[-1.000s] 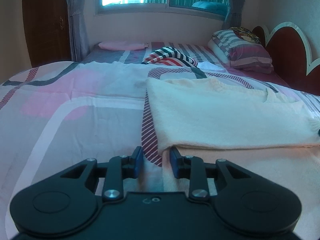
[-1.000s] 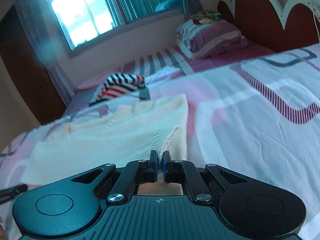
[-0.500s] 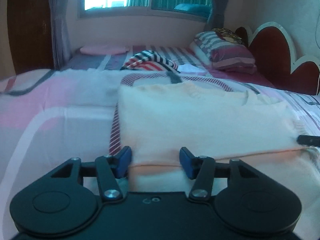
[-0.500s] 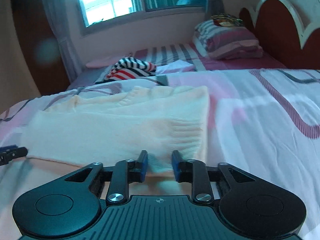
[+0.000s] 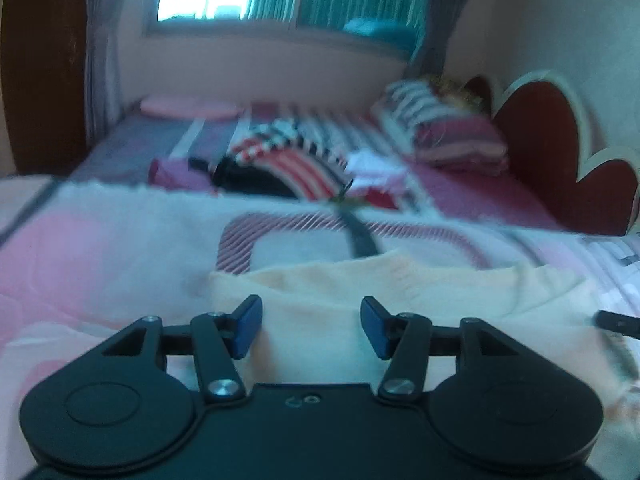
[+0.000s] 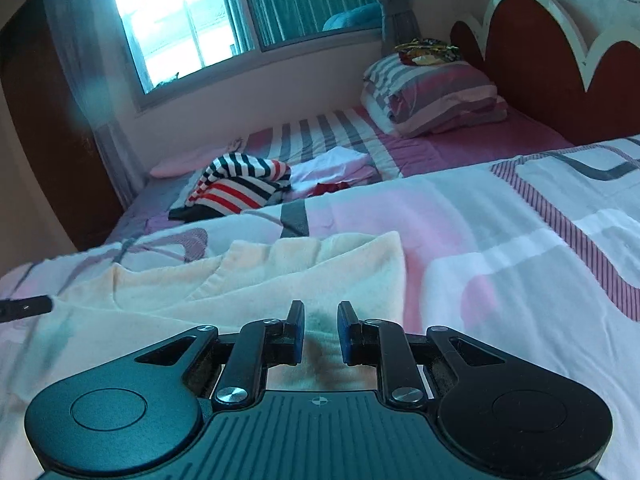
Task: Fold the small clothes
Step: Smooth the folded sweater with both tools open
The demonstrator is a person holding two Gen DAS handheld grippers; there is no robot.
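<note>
A cream knitted garment (image 5: 400,292) lies folded flat on the patterned quilt, its collar edge toward the far side. My left gripper (image 5: 311,308) hovers over its left part, jaws wide apart with nothing pressed between them. The left wrist view is blurred by motion. My right gripper (image 6: 320,308) stands over the right part of the same garment (image 6: 248,280), jaws a narrow gap apart, and the cloth shows below the gap, not pinched. Each view catches the dark tip of the other gripper at its edge: the right one's tip (image 5: 616,322), the left one's tip (image 6: 24,308).
The pink, white and grey quilt (image 6: 500,240) covers the near bed. Beyond it lie a striped red, white and navy garment (image 6: 240,184), a white garment (image 6: 336,164) and stacked striped pillows (image 6: 436,96). A red scalloped headboard (image 6: 540,60) stands at the right, a window behind.
Both grippers let go of the cream garment's edge and opened. They moved forward over the garment, which now lies folded on the quilt.
</note>
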